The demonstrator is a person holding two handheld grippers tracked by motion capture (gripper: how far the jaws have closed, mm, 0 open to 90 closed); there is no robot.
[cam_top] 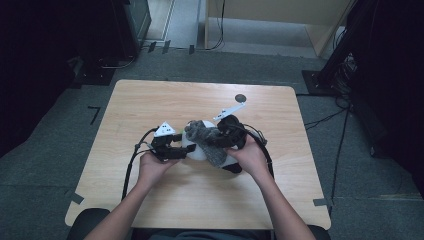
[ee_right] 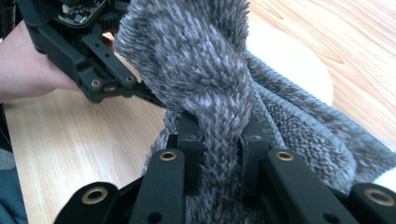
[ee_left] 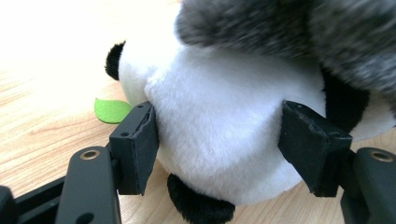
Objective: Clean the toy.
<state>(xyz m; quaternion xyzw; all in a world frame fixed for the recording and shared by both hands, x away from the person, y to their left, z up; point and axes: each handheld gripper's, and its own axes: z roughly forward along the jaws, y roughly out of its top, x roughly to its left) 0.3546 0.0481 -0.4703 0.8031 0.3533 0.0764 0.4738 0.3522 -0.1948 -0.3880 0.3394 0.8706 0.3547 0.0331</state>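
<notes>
On the wooden table (cam_top: 150, 200), grey carpet beyond, the left gripper (ee_left: 217, 140) clamps the toy panda's (ee_left: 224, 140) white body while the right gripper (ee_right: 219, 154) pinches the grey scarf (ee_right: 205, 84) draped over it.

Plush toy and scarf at the middle of the table (cam_top: 150, 210)

The plush toy (cam_top: 200, 150) sits on the table about midway between the left and right edges, with the scarf (cam_top: 207, 137) draped on top of it. The left gripper (cam_top: 181, 151) is at its left side, fingers (ee_left: 135, 149) on either flank; the right gripper (cam_top: 217, 140) is at its right, pinching the scarf.
</notes>
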